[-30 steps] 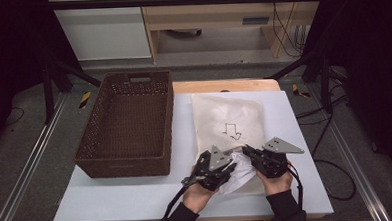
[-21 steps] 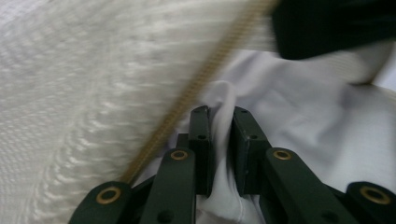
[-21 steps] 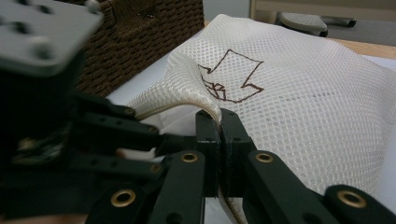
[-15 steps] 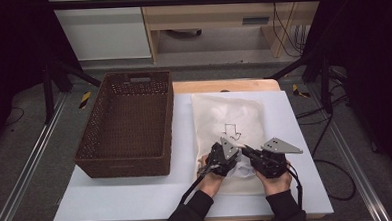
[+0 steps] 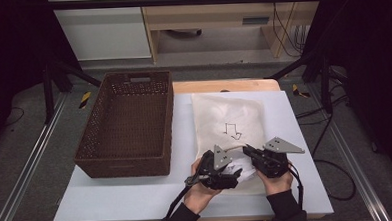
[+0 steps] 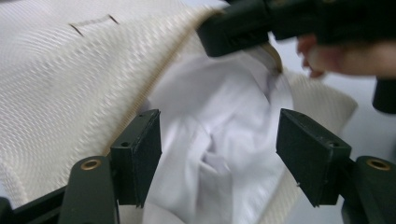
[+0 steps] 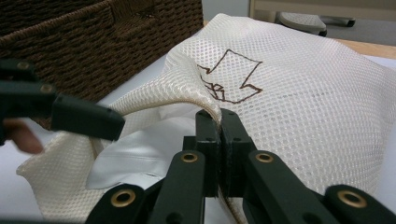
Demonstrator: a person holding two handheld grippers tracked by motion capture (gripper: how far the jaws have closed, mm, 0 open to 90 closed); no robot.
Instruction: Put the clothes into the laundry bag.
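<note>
Mesh bag rim pinched by right tool.

A dark brown woven basket with a cut-out handle in its far wall stands on the left half of the white tabletop. A strip of wooden board borders the table's far edge. Beyond it stand a pale wooden cabinet and loose black cables on the grey floor.
</note>
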